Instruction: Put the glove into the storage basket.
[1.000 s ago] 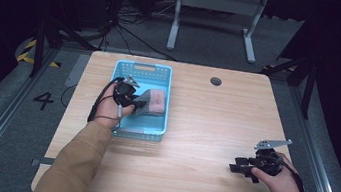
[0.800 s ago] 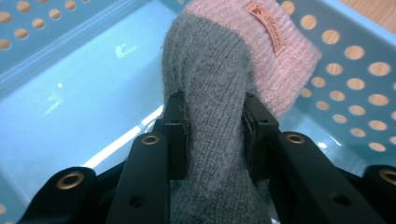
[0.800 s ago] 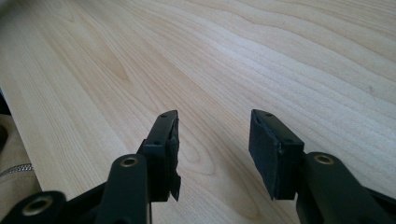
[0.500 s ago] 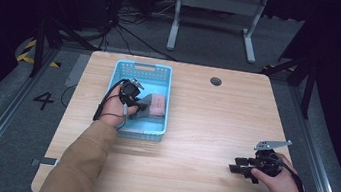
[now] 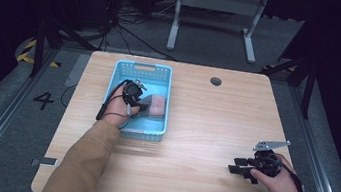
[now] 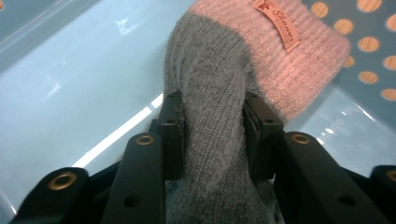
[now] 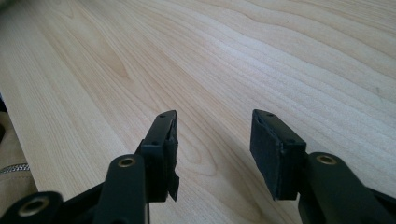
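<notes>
1. Across the middle of the high view lies the wooden table (image 5: 194, 129), the largest thing, with a small dark round hole (image 5: 216, 81) set into it to the right of the basket and nearer the far edge.
2. On the table's left half stands the light blue basket (image 5: 143, 68), the landmark for all else; its long sides run away from the person, and its pierced wall shows the wood through round openings in the left gripper view.
3. From the near edge a tan sleeve (image 5: 83, 164) runs up to the basket's near left corner.
4. Inside the basket, toward its right wall, lies the sock (image 6: 261, 51), a knitted piece with a grey body and a pink cuff that bears a small sewn label; it rests on the basket floor.
5. Over the basket's middle, just left of the pink cuff, sits the left gripper (image 6: 212, 140). Its jaws have just been opening, with the grey part of the sock between them and both pads against the knit.
6. Well to the right of the basket, near the table's front right corner, the right gripper (image 7: 212, 149) lies low over bare wood in the person's hand (image 5: 279, 184). Its jaws stand wide apart with nothing between them, pointing back toward the basket's side of the table.
</notes>
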A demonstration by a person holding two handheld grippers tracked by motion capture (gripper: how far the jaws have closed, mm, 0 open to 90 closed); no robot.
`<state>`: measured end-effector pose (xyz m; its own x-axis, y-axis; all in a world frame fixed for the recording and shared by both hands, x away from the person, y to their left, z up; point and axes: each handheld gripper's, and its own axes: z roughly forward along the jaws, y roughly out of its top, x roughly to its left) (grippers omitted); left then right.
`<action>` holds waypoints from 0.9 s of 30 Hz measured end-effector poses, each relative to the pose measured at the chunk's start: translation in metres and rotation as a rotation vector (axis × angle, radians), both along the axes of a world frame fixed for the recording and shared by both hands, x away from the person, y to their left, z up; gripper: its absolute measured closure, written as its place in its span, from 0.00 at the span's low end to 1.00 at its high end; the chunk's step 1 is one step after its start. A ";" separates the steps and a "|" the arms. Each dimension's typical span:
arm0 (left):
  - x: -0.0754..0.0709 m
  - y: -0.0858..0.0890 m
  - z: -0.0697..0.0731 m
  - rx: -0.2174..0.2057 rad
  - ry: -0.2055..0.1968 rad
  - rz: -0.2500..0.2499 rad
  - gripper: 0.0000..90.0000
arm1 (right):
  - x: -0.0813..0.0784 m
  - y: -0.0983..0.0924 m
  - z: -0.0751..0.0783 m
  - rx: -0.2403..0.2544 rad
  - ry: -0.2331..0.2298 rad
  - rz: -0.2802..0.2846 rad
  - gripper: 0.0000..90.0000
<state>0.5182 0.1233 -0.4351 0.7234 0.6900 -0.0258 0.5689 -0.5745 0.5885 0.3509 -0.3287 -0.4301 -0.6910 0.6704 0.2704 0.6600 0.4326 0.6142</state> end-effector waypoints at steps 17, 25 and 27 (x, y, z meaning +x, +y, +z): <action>-0.025 0.004 0.028 -0.101 -0.174 0.024 0.38 | 0.014 0.011 0.004 0.013 -0.029 0.034 0.56; -0.057 0.002 0.058 -0.232 -0.185 0.015 0.34 | 0.022 0.011 0.006 0.012 -0.051 0.036 0.55; -0.067 0.002 0.064 -0.245 -0.190 0.007 0.34 | 0.024 0.011 0.007 0.014 -0.055 0.035 0.55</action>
